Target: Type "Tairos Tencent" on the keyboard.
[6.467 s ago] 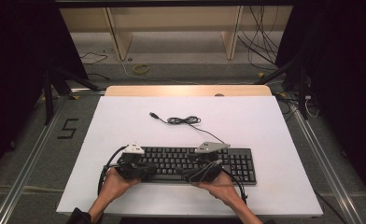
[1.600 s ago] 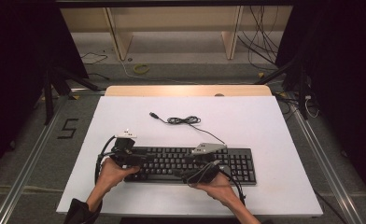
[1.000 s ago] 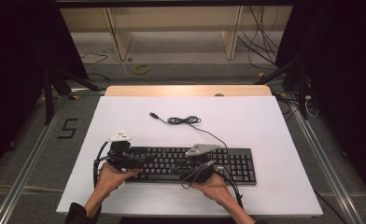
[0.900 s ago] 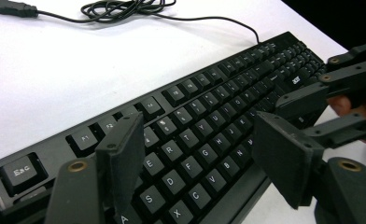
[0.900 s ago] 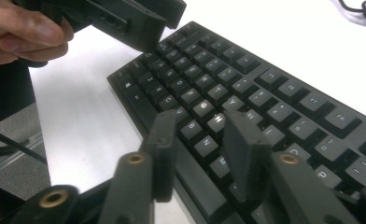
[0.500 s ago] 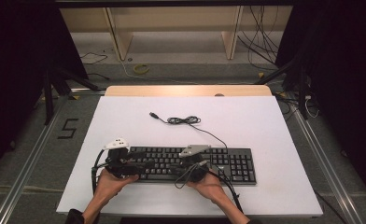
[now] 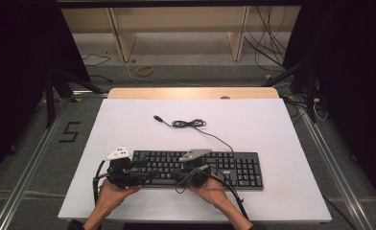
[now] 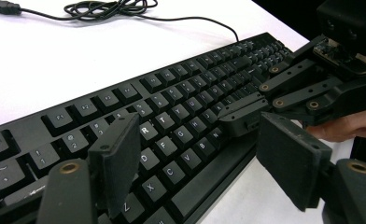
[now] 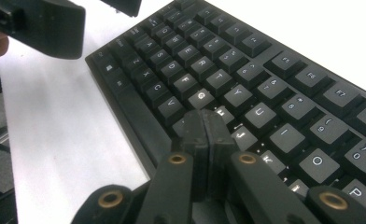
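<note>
Comparing the high view with the one taken half a second before, both hands sit a little further toward the left end of the keyboard [image 7: 195, 167], which lies along the near half of the white desk [image 7: 282, 124], its cable [image 7: 188, 123] coiled loosely behind it. The left claw [image 7: 145, 176] rests by the keyboard's near left corner; the right claw [image 7: 174, 175] is over the near key rows at mid-left, so the two tips stand close together.

Left gripper view: the left claw [image 8: 197, 158] stands apart, one pad over the letter keys, the other beyond the keyboard's [image 8: 172, 116] front edge above the bare desk [image 8: 41, 60]. Its jaws have just been opening further, with only the keyboard's front edge below the gap and nothing clamped. The right claw [image 8: 228, 116] shows farther off, its tip pressed together and lowered onto the middle letter rows.

Right gripper view: the right claw [image 9: 204, 126] is together, pads meeting with nothing between them; its jaws have just been closing. The joined tip sits on or just above the keys near G and H of the keyboard [image 9: 274, 93].

Reading: the closed right tip now serves as a single finger, suited to pressing one key, while the opened left claw is ready to steady the keyboard's front edge.
</note>
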